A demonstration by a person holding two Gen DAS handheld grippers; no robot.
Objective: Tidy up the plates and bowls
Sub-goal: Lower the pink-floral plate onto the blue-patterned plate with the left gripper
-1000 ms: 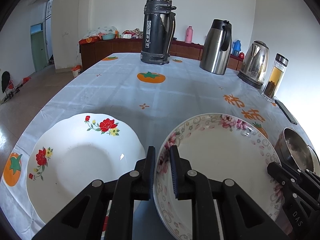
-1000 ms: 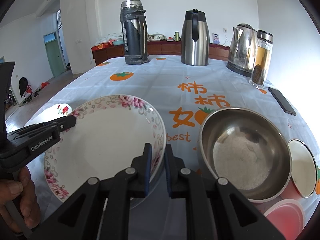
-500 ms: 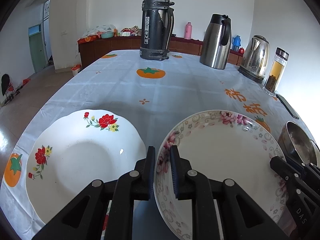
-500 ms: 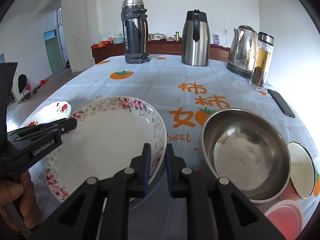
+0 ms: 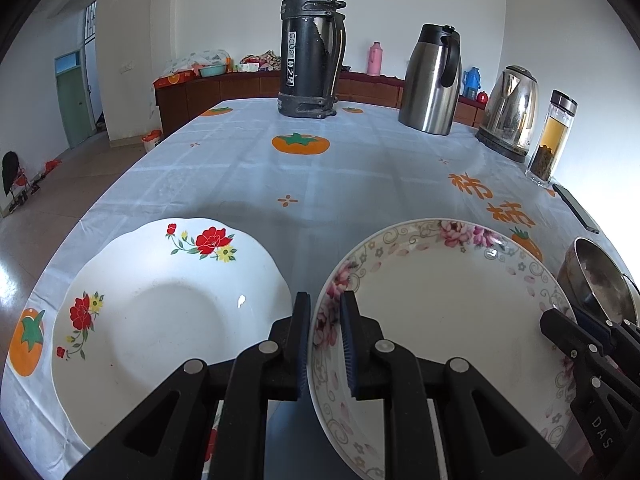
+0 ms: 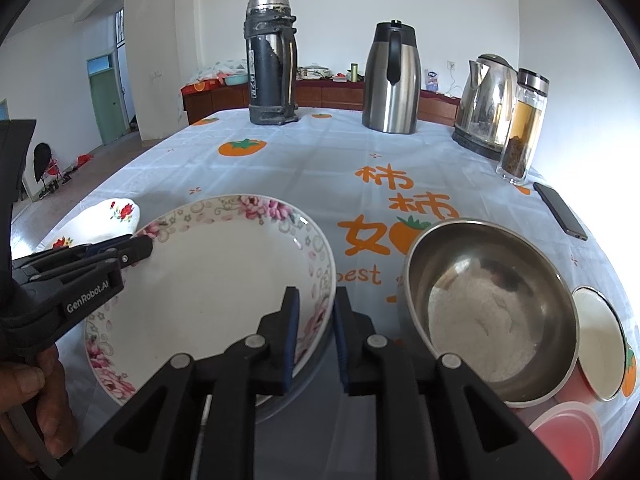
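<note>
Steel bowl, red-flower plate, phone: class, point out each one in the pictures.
Steel bowl (image 6: pixel 488 312): right wrist view, inside bottom.
Red-flower plate (image 5: pixel 168 320): left wrist view, centre well.
Phone (image 6: pixel 562 211): right wrist view, middle of screen.

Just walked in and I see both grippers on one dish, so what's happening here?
Both hand-held grippers grip the pink-flowered plate by opposite rims: the left gripper on its left edge, the right gripper on its right. The plate looks raised off the table. The red-flowered plate lies to its left, the steel bowl to its right.
</note>
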